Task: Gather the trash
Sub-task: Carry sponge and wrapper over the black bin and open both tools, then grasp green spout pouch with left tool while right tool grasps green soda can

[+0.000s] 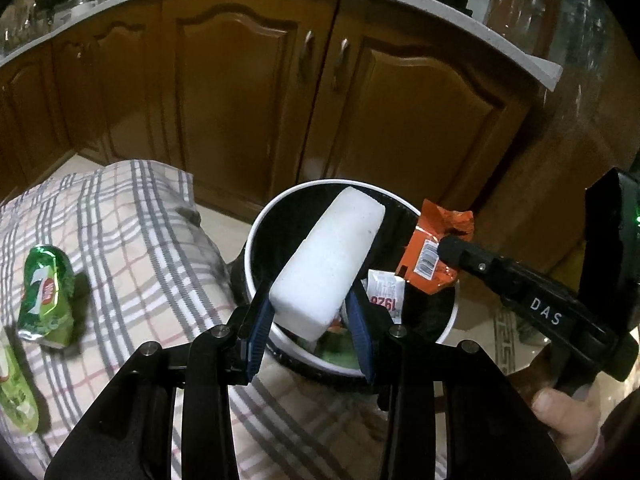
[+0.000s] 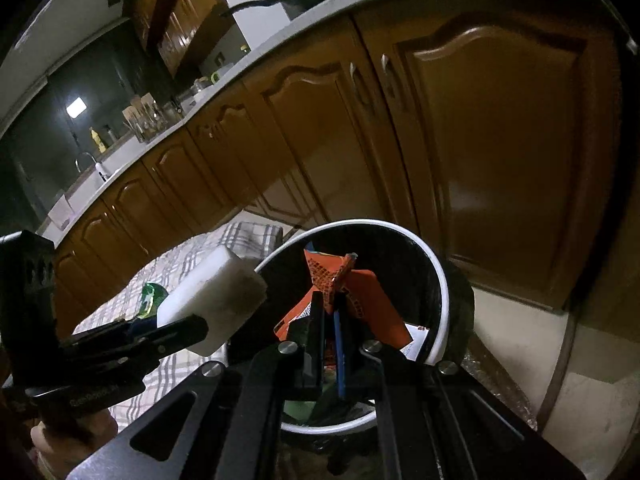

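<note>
My left gripper (image 1: 310,308) is shut on a white foam block (image 1: 332,256) and holds it tilted over the open black trash bin with a white rim (image 1: 256,224). My right gripper (image 2: 330,304) is shut on an orange crumpled wrapper (image 2: 368,300), held over the same bin's right side (image 2: 442,280). The wrapper (image 1: 434,248) and right gripper (image 1: 448,246) also show in the left wrist view. The foam block (image 2: 216,300) also shows in the right wrist view. Paper and green trash lie inside the bin (image 1: 384,296). A crushed green 7up can (image 1: 46,292) lies on the checked cloth.
A checked cloth (image 1: 132,248) covers the surface left of the bin, with another green wrapper (image 1: 16,388) at its left edge. Brown wooden cabinet doors (image 1: 240,92) under a grey countertop stand close behind the bin. Tiled floor shows to the right.
</note>
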Tool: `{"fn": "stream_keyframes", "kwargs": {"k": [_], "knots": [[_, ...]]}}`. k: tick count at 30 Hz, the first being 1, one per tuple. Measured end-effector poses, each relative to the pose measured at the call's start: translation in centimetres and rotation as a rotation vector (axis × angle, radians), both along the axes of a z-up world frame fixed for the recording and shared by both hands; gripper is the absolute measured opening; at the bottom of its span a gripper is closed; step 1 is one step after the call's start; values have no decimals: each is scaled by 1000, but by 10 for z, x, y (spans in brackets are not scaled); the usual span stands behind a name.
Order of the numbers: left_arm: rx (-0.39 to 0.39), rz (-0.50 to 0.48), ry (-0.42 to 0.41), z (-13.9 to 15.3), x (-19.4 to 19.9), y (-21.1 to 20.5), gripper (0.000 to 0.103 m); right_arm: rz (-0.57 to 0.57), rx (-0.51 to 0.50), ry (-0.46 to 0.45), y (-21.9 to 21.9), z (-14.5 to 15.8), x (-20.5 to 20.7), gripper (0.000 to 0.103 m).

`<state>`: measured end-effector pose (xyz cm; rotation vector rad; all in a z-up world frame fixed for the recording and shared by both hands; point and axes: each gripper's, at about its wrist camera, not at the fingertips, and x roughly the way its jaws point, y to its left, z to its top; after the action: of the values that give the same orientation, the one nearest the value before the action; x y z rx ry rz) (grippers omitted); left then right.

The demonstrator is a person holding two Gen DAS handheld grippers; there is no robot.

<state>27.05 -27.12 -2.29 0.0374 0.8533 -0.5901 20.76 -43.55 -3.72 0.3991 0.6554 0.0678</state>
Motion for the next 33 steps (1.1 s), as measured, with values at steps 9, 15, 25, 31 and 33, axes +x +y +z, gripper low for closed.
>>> {"fn": "stream_keyframes", "kwargs": {"k": [9, 15, 25, 31, 33], "knots": [[1, -6, 27, -10, 9, -10, 38, -2, 2, 28, -7, -8, 11, 10], [-5, 0, 16, -8, 7, -8, 61, -13, 32, 30, -12, -10, 9, 43], [-47, 61, 24, -4, -13, 34, 69, -11, 56, -22, -2, 3, -10, 72], [-75, 134, 41, -6, -30, 78, 69, 42, 64, -42, 29, 11, -19, 76], [-75, 157, 42, -6, -33, 91, 69, 67, 63, -42, 44, 13, -21, 78]]}}
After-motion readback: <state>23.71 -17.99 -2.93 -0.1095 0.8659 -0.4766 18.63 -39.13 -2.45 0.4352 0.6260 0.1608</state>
